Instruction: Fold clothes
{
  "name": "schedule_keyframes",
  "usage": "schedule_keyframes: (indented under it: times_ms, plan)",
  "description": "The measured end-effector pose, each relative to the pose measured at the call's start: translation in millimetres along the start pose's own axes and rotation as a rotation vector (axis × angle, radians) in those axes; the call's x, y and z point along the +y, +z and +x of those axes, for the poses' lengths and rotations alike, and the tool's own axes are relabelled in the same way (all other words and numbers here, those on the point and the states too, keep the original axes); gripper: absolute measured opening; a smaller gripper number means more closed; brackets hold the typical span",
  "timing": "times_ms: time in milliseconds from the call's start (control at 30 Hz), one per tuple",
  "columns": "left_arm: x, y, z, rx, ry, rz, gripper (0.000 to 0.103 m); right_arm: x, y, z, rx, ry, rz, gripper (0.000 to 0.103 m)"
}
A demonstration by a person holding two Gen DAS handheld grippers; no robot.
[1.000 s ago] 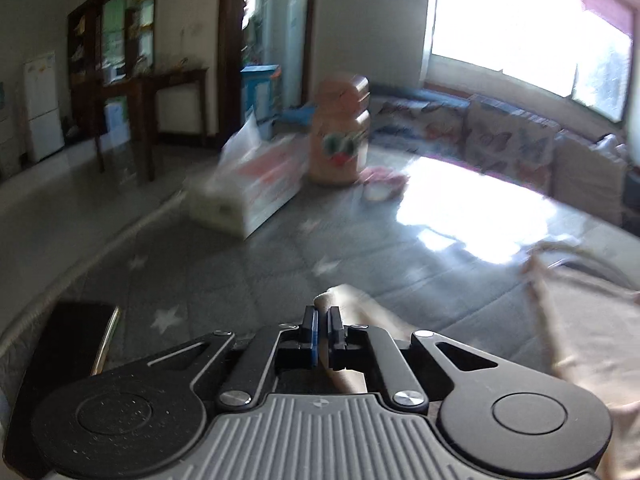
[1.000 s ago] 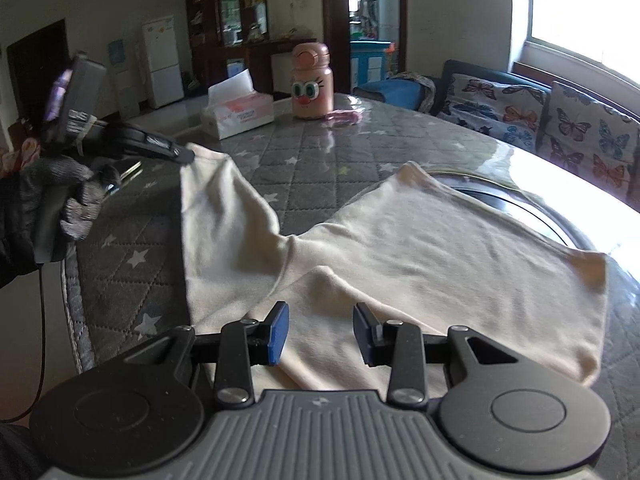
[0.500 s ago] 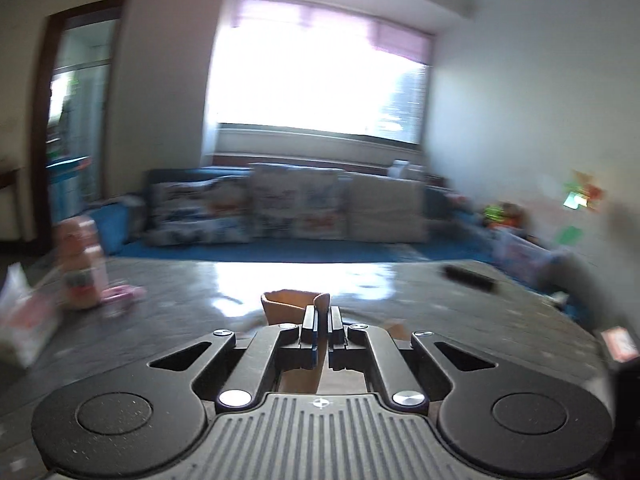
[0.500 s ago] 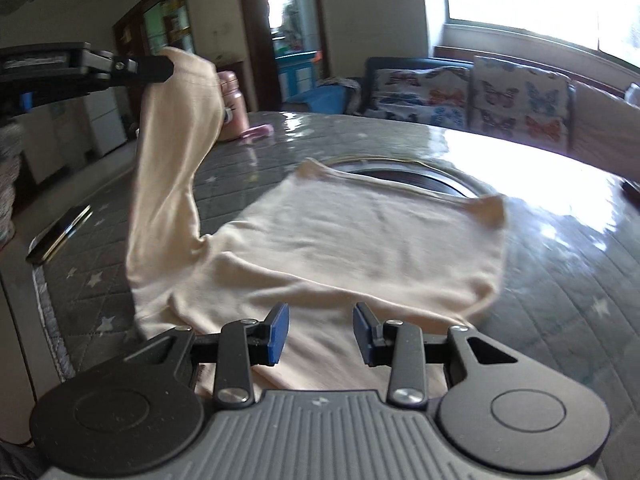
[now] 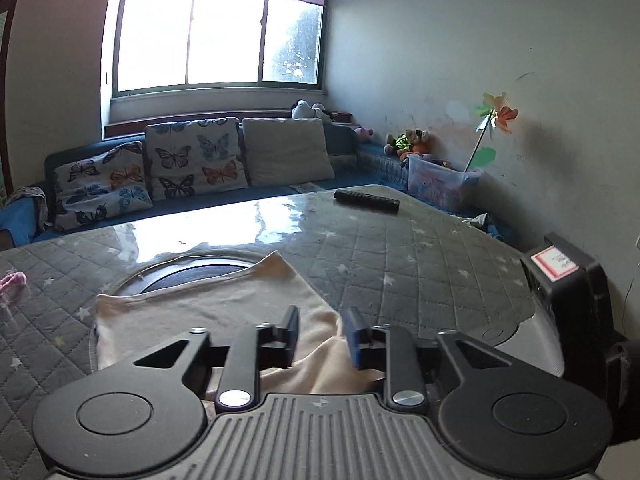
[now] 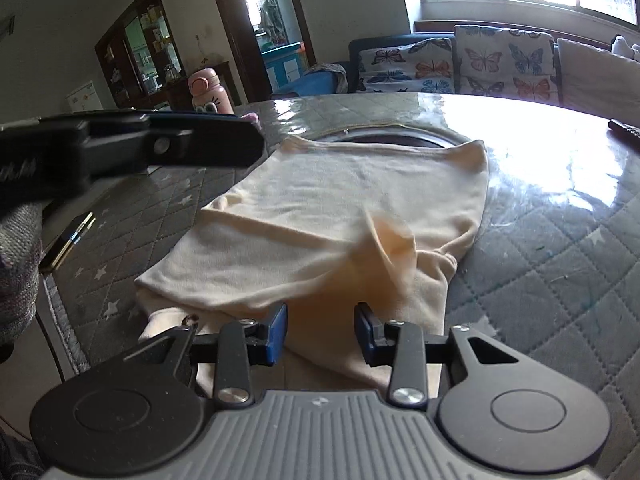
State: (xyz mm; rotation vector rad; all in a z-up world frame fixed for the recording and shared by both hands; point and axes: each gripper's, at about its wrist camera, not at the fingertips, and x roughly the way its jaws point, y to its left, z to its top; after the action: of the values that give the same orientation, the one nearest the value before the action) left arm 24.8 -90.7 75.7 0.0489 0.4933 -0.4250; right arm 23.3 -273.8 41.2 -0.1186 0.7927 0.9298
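Landmark: cream shirt (image 6: 344,216), lying folded over on the quilted table (image 6: 560,280).

Left of shirt: phone (image 6: 68,240) sitting near table edge. Left gripper (image 6: 248,146) hovering above shirt's left side; in its own view (image 5: 322,336) jaws standing apart, gripping nothing, cloth lying beneath them. Pink bottle (image 6: 210,94) standing behind it, beyond shirt's far left corner.

Middle: a flap of shirt lying across the body, blurred.

Near edge: right gripper (image 6: 320,334) poised over the shirt's near end, jaws wide, empty.

Far right of shirt: remote (image 5: 366,201) resting well apart.
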Motion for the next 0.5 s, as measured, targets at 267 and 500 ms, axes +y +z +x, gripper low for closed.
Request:
schedule_keyframes:
  times_ms: [267,500]
  plan:
    - [57.1,-36.7,-14.2,0.084,0.170,-0.045,0.042,-9.4,-3.1,-4.5,0.005,0.010,0.056,0.043]
    - [80.4,-74.9,-21.2,0.179,0.235,-0.072,0.042,-22.1,2.3,-1.2,-0.008,0.005,0.161,0.035]
